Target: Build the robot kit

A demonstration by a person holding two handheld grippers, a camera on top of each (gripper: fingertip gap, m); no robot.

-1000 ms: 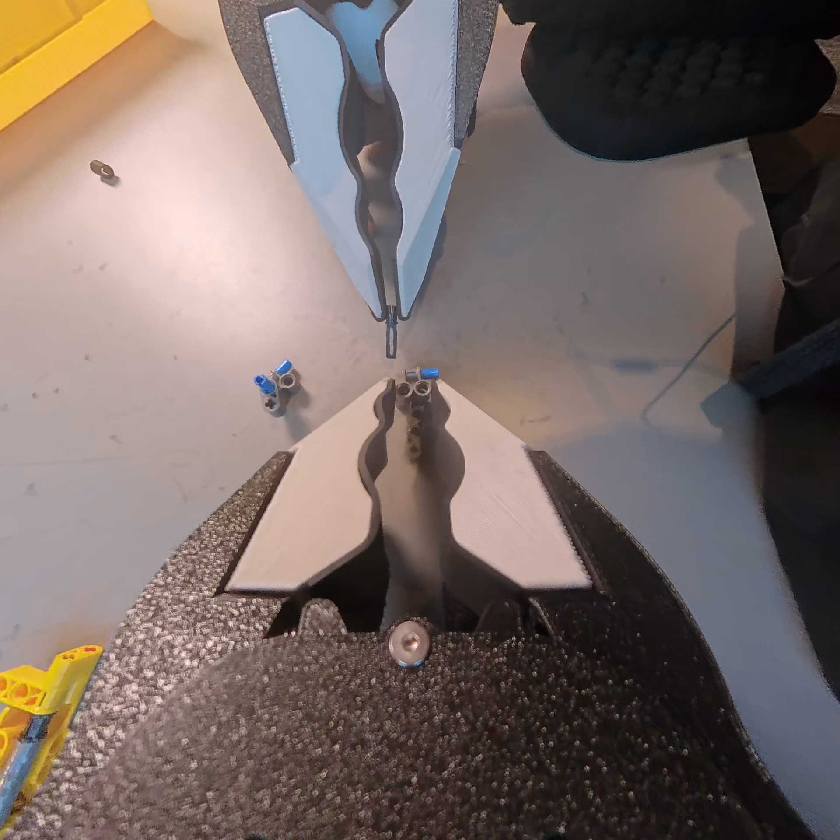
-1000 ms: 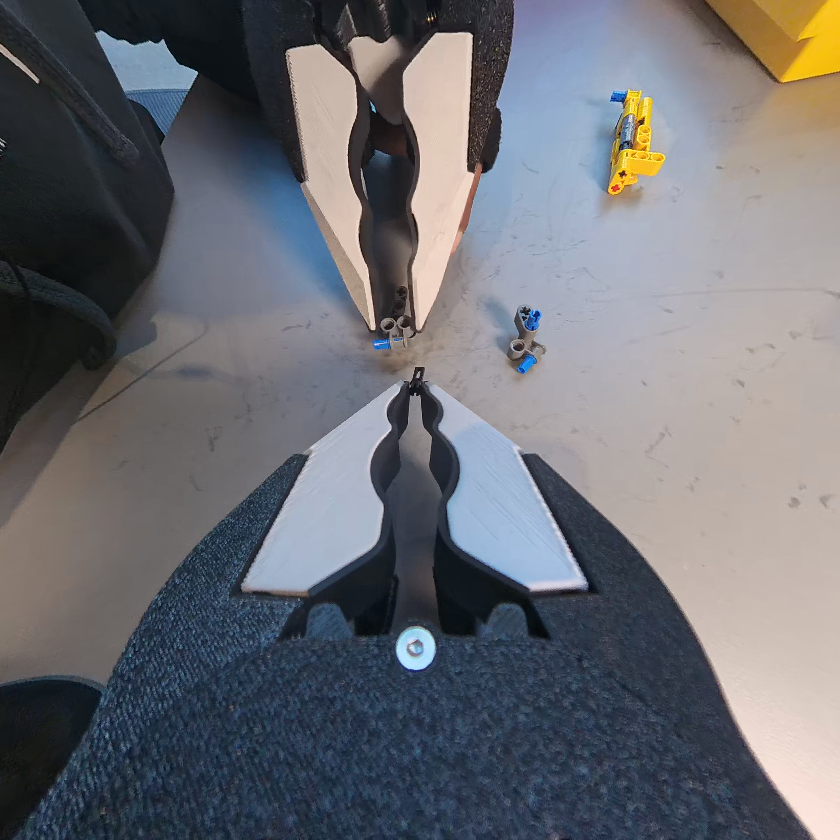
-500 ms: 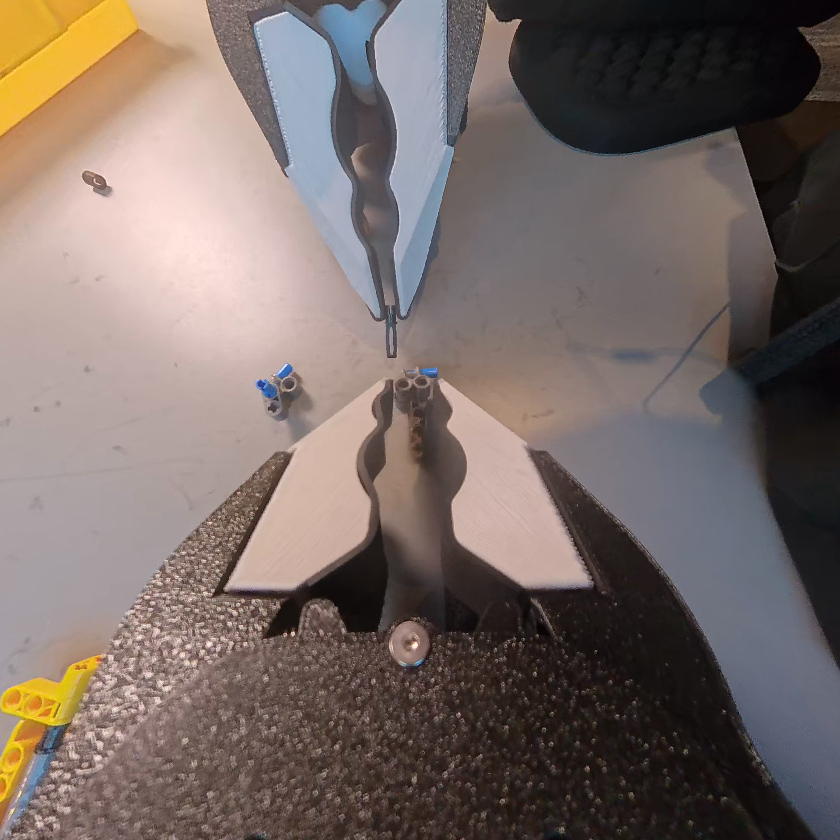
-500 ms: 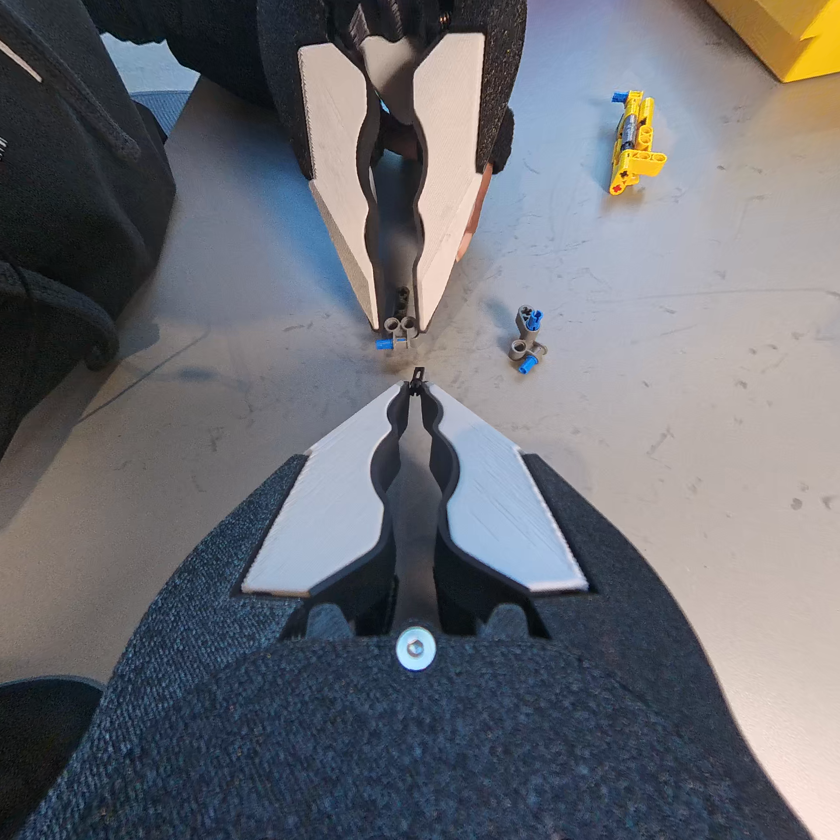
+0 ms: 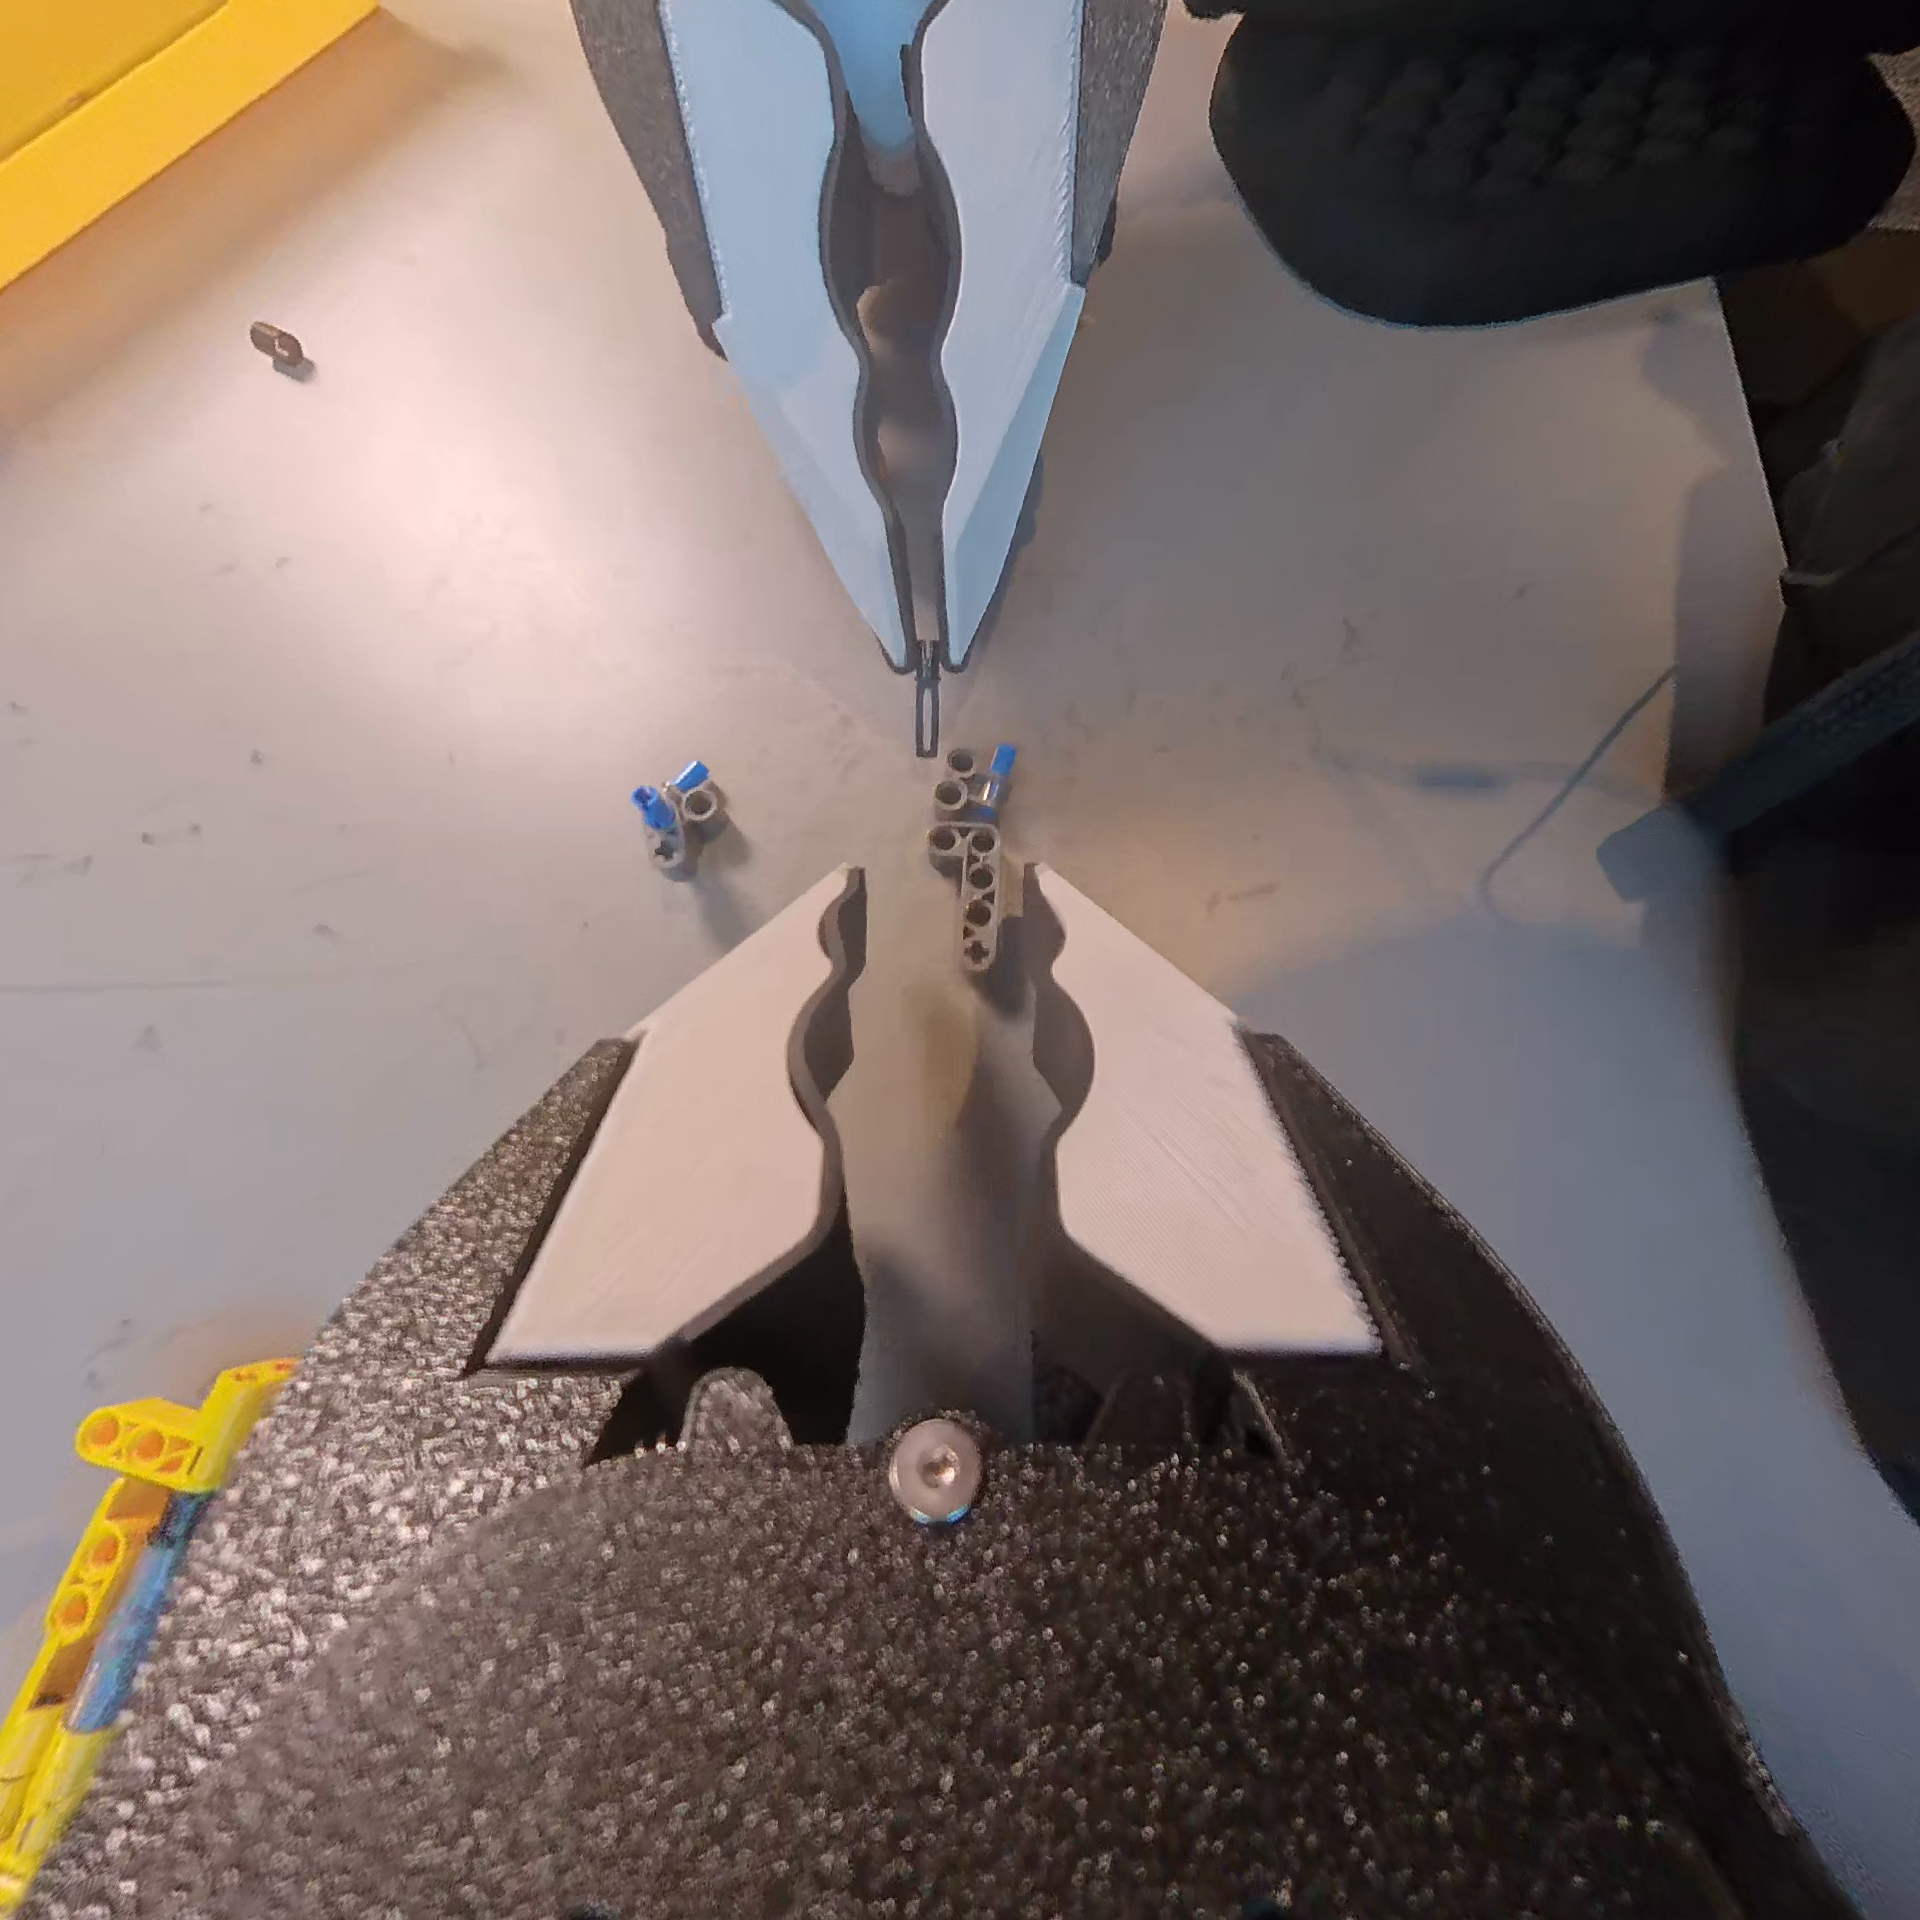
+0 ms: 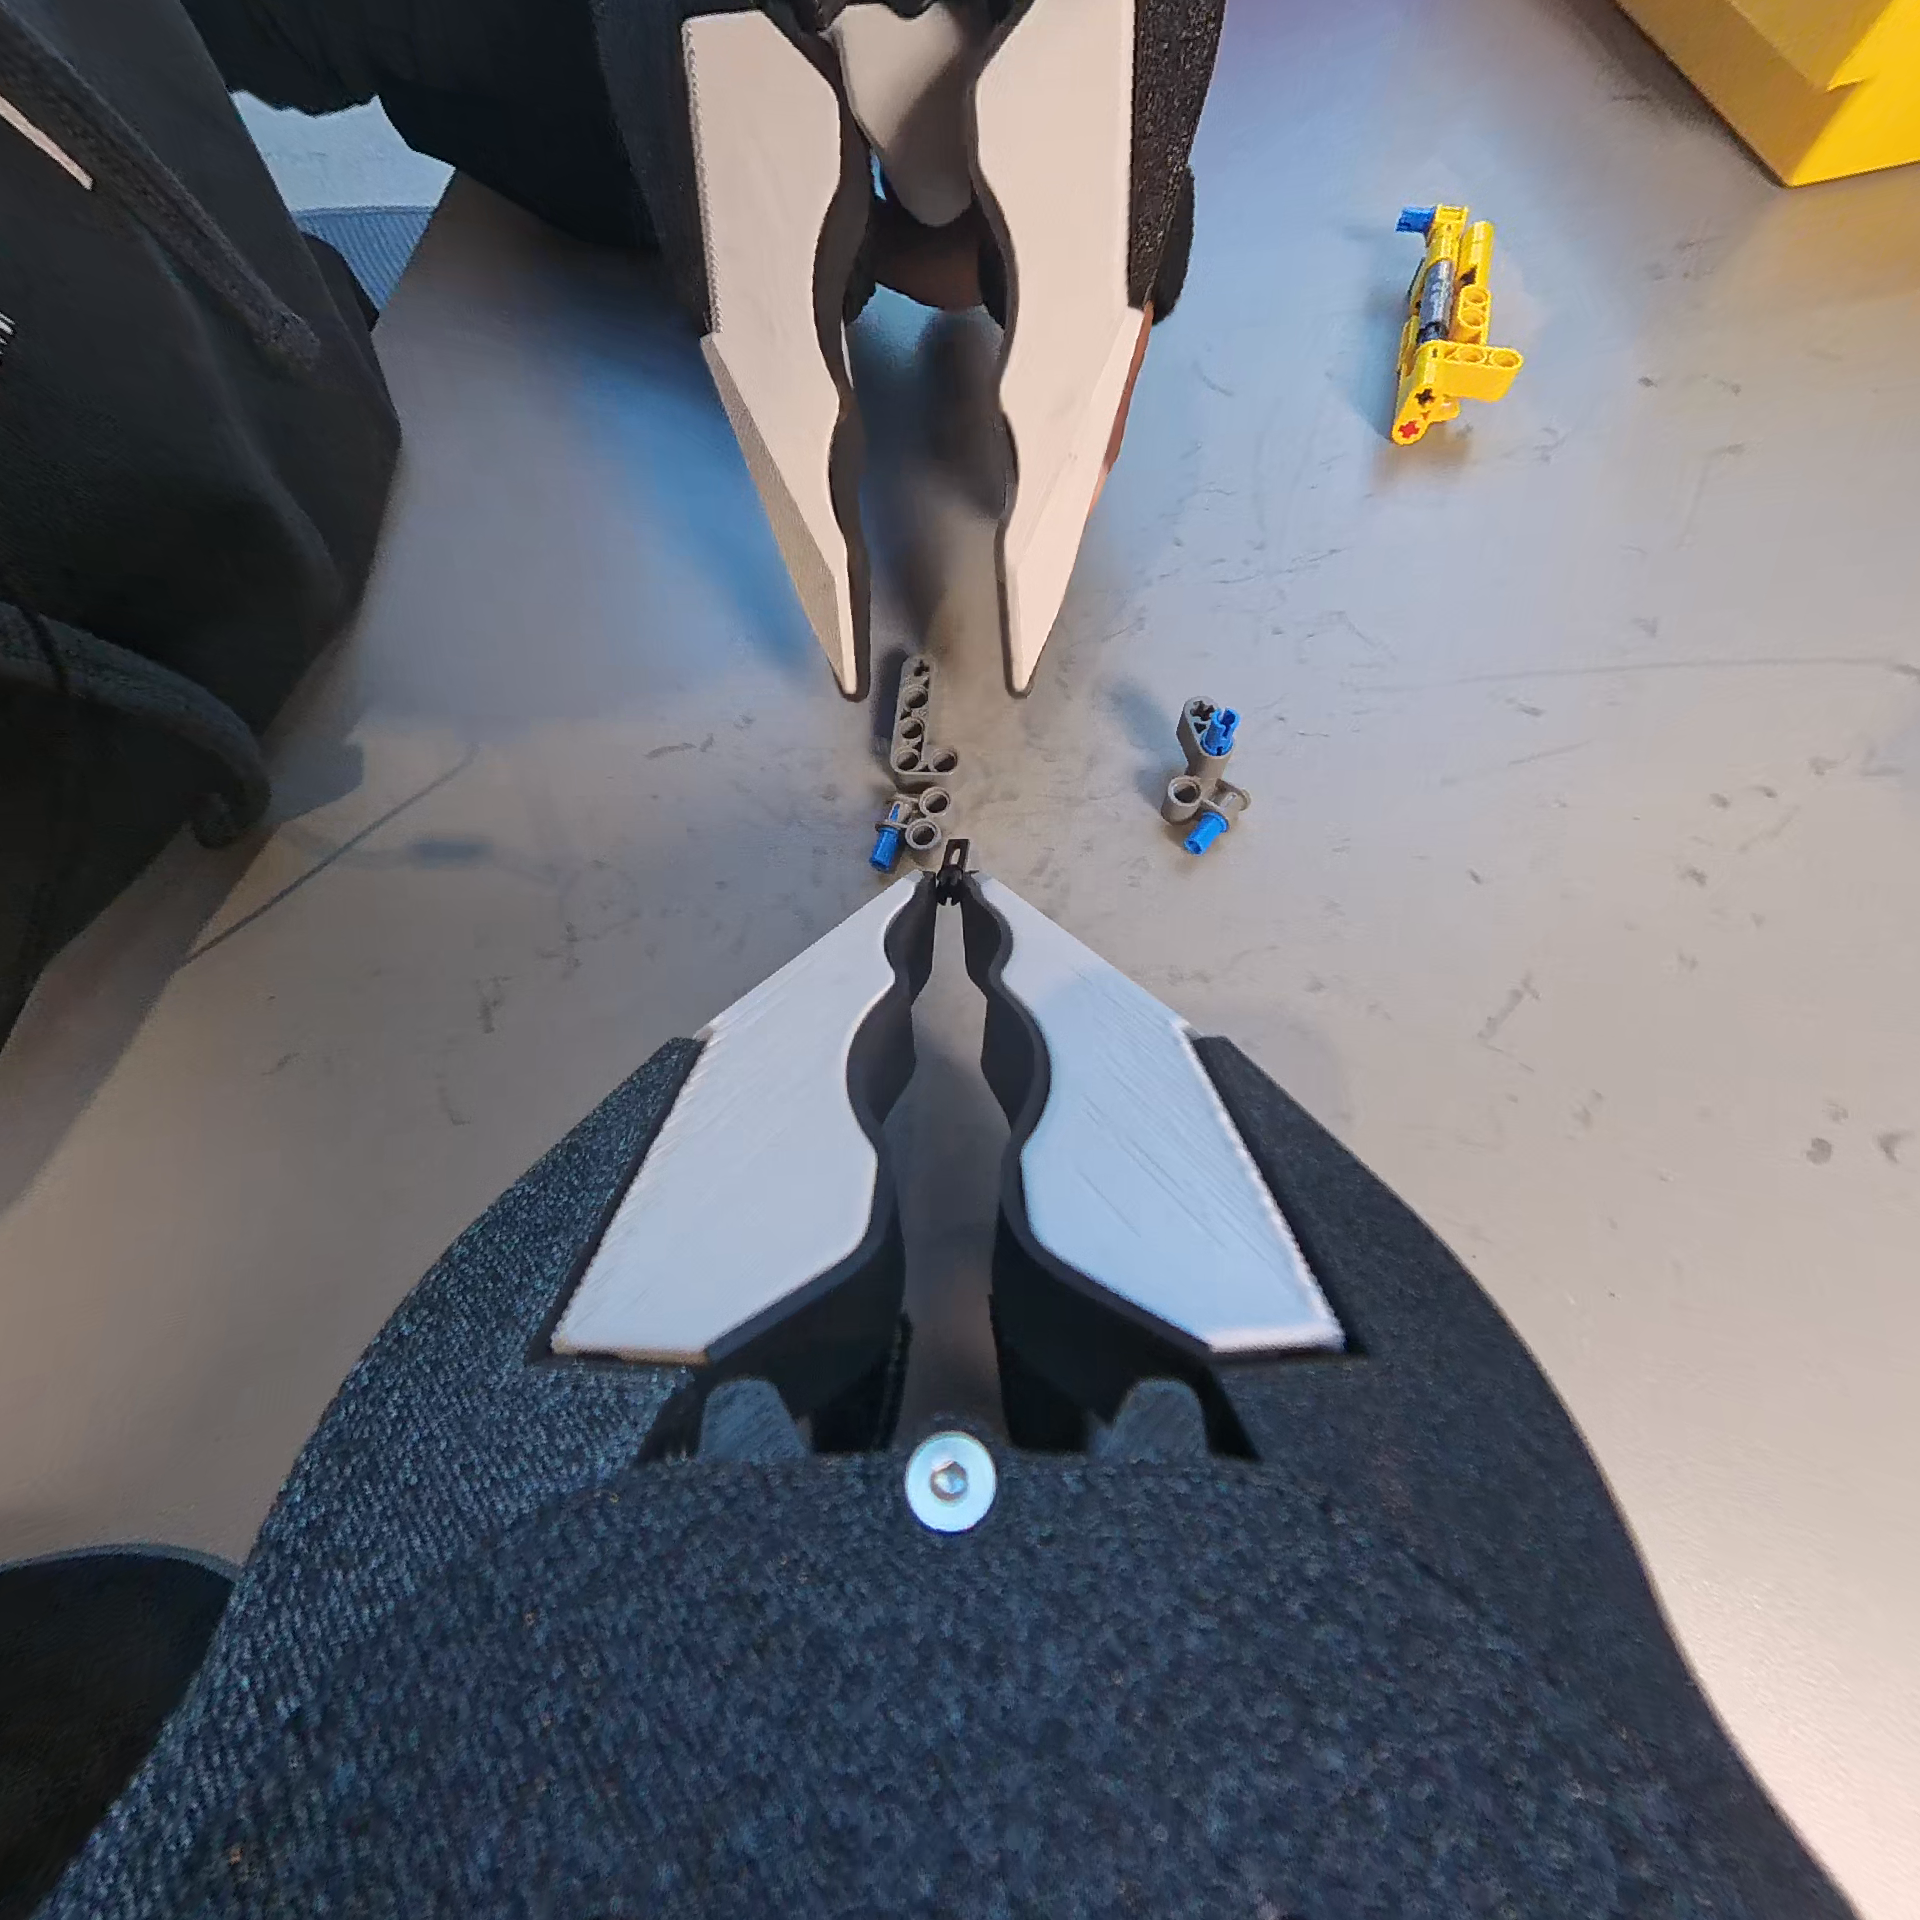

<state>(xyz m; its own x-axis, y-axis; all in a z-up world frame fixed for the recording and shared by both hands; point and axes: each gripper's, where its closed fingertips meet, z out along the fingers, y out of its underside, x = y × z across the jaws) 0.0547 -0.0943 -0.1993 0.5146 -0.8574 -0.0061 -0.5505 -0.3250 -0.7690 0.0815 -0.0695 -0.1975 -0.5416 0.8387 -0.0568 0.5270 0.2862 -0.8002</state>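
Note:
My left gripper (image 5: pixel 945 883) is open. A grey L-shaped beam (image 5: pixel 975 883) with a blue pin (image 5: pixel 997 774) lies on the table just past its fingertips, free of both. It also shows in the right wrist view (image 6: pixel 914 743). My right gripper (image 6: pixel 948 878) is shut on a small black pin (image 6: pixel 951 860) that sticks out of its tips, close to the beam's end. In the left wrist view the right gripper (image 5: pixel 928 649) comes from the top with the black pin (image 5: pixel 925 712). A second grey piece with blue pins (image 5: pixel 681 816) lies to the left, also in the right wrist view (image 6: pixel 1202 774).
A yellow assembly (image 6: pixel 1449 327) lies on the grey table (image 6: pixel 1558 831), also at the left wrist view's lower left (image 5: pixel 114 1538). A yellow box (image 6: pixel 1808 83) stands at the back. A small dark piece (image 5: pixel 278 348) lies apart. A black bag (image 6: pixel 156 468) and black fabric (image 5: pixel 1507 156) sit at the table's edge. My right fingertips sit around 5 cm from my left ones. It is some 15 cm from my left tips to the yellow assembly (image 6: pixel 1449 327). The left camera catches it too, in the left wrist view (image 5: pixel 152 1538).
My left gripper opened and let go of the grey beam, which now lies on the table. The right gripper stays shut on the black pin.

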